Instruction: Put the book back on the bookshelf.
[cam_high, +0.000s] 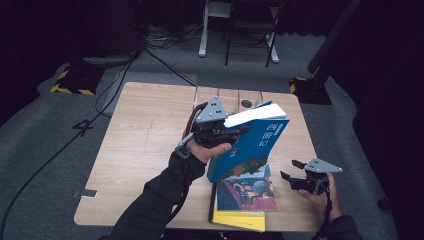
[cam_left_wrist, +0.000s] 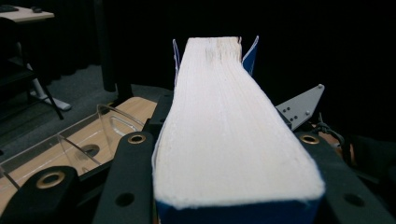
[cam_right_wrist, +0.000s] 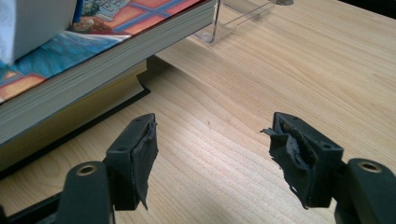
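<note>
Left gripper (cam_high: 239, 131), centre of the high view, is clamped on the blue book (cam_high: 250, 145), jaws pressing both covers at the page edge. The book is raised and tilted, its lower corner over the stack of two books (cam_high: 245, 197) lying at lower centre. Right gripper (cam_high: 292, 170), lower right of the frame, stands wide open with nothing between its pads (cam_right_wrist: 142, 154), low over bare table (cam_high: 145, 135) just beside the stack. A clear acrylic stand (cam_high: 227, 97) stands behind the blue book, toward the table's far edge.
</note>
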